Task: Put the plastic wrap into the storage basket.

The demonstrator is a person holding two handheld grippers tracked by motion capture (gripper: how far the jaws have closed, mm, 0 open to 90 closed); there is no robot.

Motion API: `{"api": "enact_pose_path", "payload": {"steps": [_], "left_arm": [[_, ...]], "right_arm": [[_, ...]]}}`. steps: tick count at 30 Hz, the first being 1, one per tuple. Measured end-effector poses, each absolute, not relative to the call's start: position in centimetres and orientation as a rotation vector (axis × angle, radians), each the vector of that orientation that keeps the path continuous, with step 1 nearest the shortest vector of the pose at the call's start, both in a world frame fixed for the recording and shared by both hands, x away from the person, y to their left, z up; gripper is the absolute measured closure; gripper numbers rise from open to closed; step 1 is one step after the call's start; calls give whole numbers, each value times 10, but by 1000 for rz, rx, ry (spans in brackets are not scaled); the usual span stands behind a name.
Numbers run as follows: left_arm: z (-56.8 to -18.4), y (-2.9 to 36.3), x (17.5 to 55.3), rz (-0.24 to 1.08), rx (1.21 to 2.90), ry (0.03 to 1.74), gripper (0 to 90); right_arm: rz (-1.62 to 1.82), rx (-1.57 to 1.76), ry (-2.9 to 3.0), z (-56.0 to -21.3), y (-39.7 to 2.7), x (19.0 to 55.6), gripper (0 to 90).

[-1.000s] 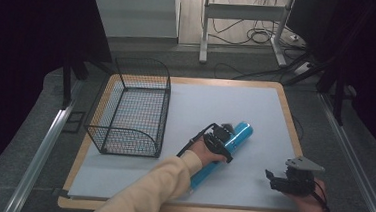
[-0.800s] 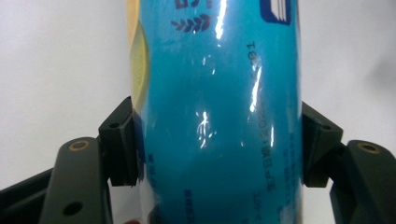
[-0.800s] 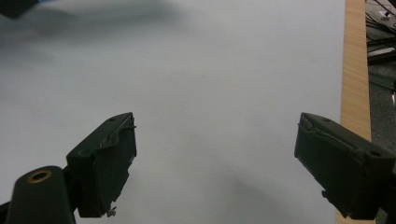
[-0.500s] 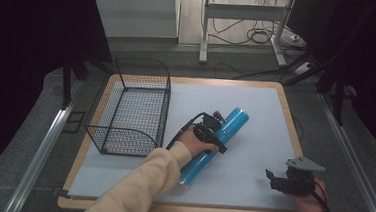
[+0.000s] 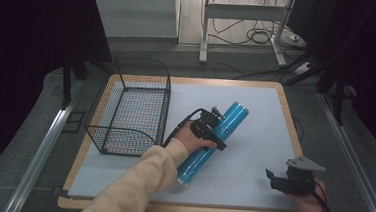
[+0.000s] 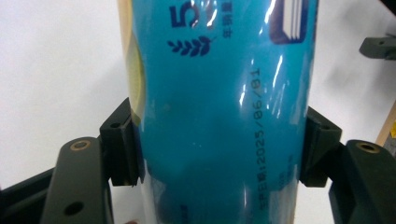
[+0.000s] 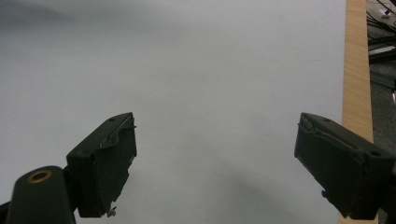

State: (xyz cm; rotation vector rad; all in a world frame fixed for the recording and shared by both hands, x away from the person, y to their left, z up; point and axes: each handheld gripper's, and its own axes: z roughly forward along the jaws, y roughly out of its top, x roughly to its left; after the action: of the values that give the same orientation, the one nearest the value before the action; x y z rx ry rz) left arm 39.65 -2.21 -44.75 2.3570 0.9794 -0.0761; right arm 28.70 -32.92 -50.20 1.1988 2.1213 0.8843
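Left gripper (image 5: 213, 129) clamped on blue tube (image 5: 217, 138), right gripper (image 5: 277, 180) wide open, holding nothing.
Jaws pinch the tube's mid-section on both sides; tube slants over the white mat (image 5: 256, 111), just right of the wire basket (image 5: 133, 109). Right gripper is well apart, near the mat's right front corner.

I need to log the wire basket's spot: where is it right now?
In the high view, the wire basket stands on the table's left side, just left of the blue tube clamped by the left gripper.
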Motion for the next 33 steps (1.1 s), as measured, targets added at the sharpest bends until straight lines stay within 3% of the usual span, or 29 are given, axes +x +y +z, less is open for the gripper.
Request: {"api": "enact_pose_path", "payload": {"steps": [10, 33], "left_arm": [[-447, -21, 396, -70, 2364, 964, 313], [-404, 8, 400, 11, 2286, 977, 315]], "right_arm": [[883, 1202, 2121, -502, -329, 287, 131], [885, 1210, 2114, -501, -329, 287, 133]]}}
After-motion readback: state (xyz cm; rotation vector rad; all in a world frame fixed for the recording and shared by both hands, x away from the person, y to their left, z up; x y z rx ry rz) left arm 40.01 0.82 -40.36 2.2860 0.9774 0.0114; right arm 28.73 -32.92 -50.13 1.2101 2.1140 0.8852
